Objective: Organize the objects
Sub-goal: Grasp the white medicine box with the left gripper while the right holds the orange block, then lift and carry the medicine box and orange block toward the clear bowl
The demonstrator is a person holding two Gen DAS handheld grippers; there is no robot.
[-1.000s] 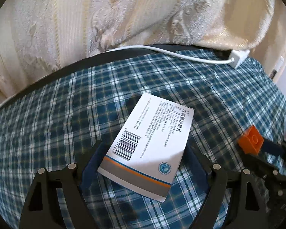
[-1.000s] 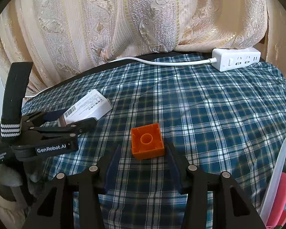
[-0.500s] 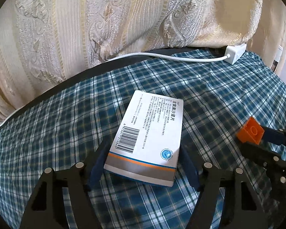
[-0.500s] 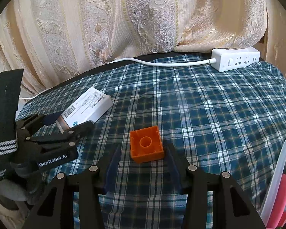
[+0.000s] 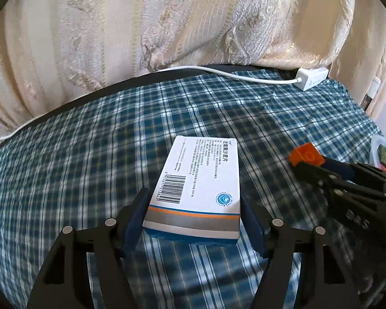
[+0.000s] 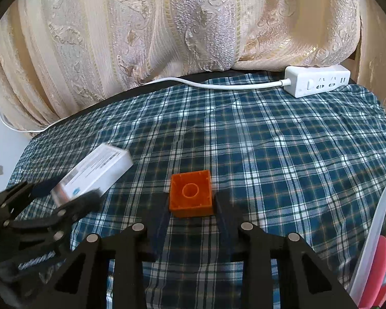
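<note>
My left gripper (image 5: pixel 194 217) is shut on a white medicine box (image 5: pixel 200 180) with a barcode and a grey and orange band, held just above the blue plaid cloth. My right gripper (image 6: pixel 191 212) is shut on an orange toy brick (image 6: pixel 191 193), hollow side up. In the right wrist view the box (image 6: pixel 97 171) and the left gripper (image 6: pixel 64 200) show at the left. In the left wrist view the brick (image 5: pixel 306 155) and the right gripper (image 5: pixel 319 166) show at the right.
A white power strip (image 6: pixel 317 83) with its cable (image 6: pixel 218 83) lies at the back edge of the plaid cloth (image 6: pixel 283 154). A cream patterned curtain (image 6: pixel 180 25) hangs behind. A clear plastic bin (image 6: pixel 373 234) with pink and other items stands at the right.
My left gripper has closed on the medicine box, squared it between its fingers and lifted it. My right gripper has closed on the orange brick.
</note>
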